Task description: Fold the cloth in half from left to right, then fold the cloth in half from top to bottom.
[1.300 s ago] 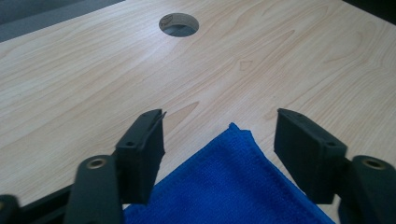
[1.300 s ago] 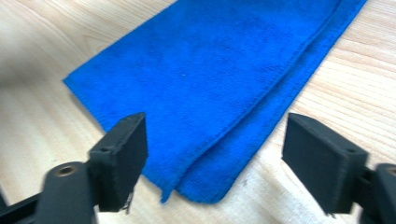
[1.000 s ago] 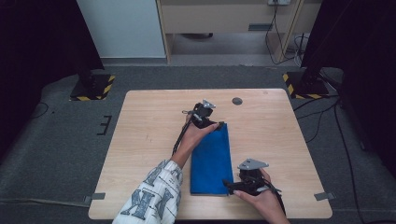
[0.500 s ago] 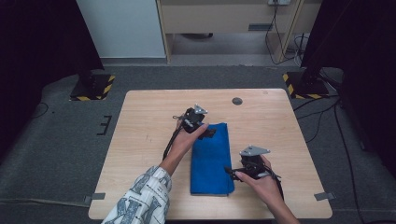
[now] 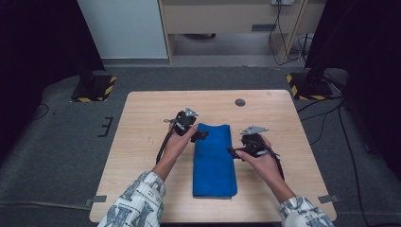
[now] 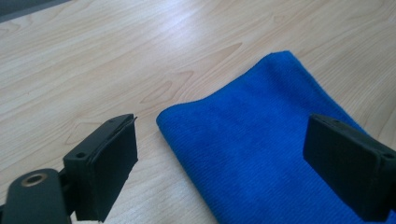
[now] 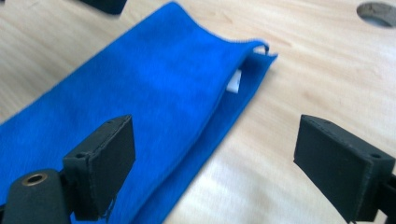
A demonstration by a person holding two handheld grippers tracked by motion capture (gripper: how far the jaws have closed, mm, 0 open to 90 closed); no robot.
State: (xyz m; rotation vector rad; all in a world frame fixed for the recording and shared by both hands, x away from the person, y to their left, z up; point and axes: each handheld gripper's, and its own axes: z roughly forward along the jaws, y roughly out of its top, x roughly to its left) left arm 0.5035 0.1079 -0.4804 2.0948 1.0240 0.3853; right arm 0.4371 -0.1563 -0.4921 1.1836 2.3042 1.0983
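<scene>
On the wooden table (image 5: 142, 118), mid-surface, blue folded cloth (image 5: 213, 161) lies lengthwise, flat. Left gripper (image 5: 201, 135) at its far left corner, fingers wide, just been moving, pinching nothing. Right gripper (image 5: 231, 151) beside its right edge, fingers wide, empty.

blue cloth (image 6: 261, 154) cut off below, white tag (image 7: 234, 81) print unreadable

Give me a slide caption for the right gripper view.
Open right claw beside a folded blue towel on the wooden table.

A blue cloth (image 5: 213, 161), folded into a long strip, lies flat at the middle of the wooden table (image 5: 142, 123).
</scene>
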